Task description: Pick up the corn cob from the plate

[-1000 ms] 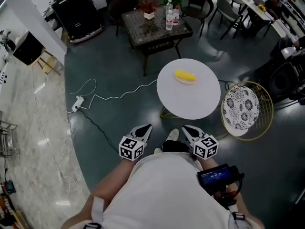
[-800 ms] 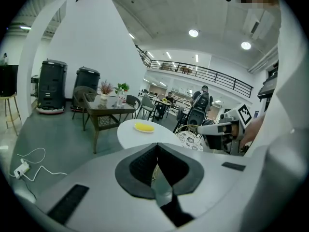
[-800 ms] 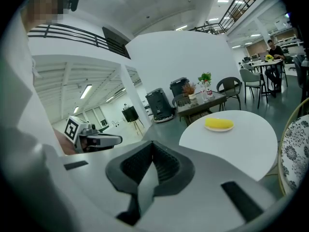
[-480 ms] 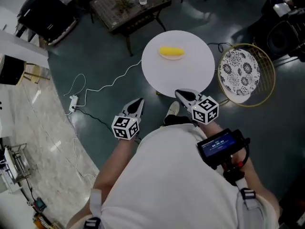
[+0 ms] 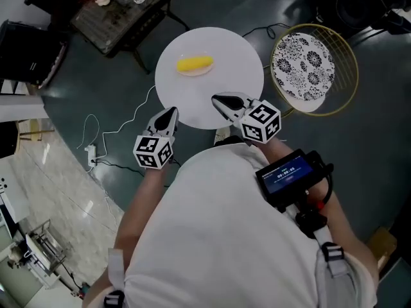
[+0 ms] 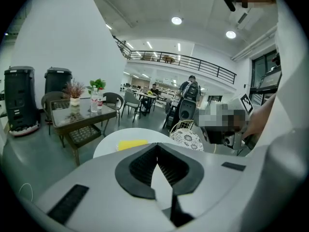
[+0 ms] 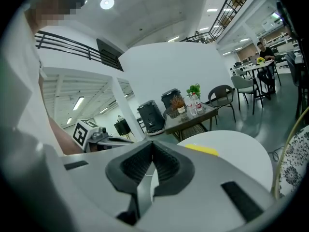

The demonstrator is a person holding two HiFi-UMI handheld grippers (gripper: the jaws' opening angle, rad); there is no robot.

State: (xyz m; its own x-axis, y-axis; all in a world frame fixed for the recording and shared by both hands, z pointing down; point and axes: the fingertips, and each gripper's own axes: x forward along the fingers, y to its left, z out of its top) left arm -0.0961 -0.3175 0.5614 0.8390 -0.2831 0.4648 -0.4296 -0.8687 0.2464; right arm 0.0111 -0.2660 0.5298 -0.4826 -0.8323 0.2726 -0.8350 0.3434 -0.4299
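Note:
A yellow corn cob point(image 5: 194, 63) lies on a small white plate point(image 5: 207, 70) toward the far side of a round white table point(image 5: 218, 50). The cob also appears in the left gripper view point(image 6: 133, 144) and the right gripper view point(image 7: 202, 150), beyond the jaws. My left gripper point(image 5: 170, 113) is shut and empty, its tips at the table's near left edge. Shut and empty too, my right gripper point(image 5: 217, 99) reaches over the near rim. Both point toward the cob and are well short of it. Each gripper's own view, left point(image 6: 157, 146) and right point(image 7: 152, 144), shows the pads meeting.
A gold wire chair with a patterned cushion point(image 5: 302, 66) stands right of the table. Behind it stands a glass-topped coffee table point(image 5: 119, 15) with bottles and plants. A white cable and power strip point(image 5: 90, 151) lie on the floor at left. People sit in the background.
Both grippers have travelled forward to the round table, which has come much nearer in the head view. The right gripper's tips now overlap its near rim. Neither pair of jaws changed.

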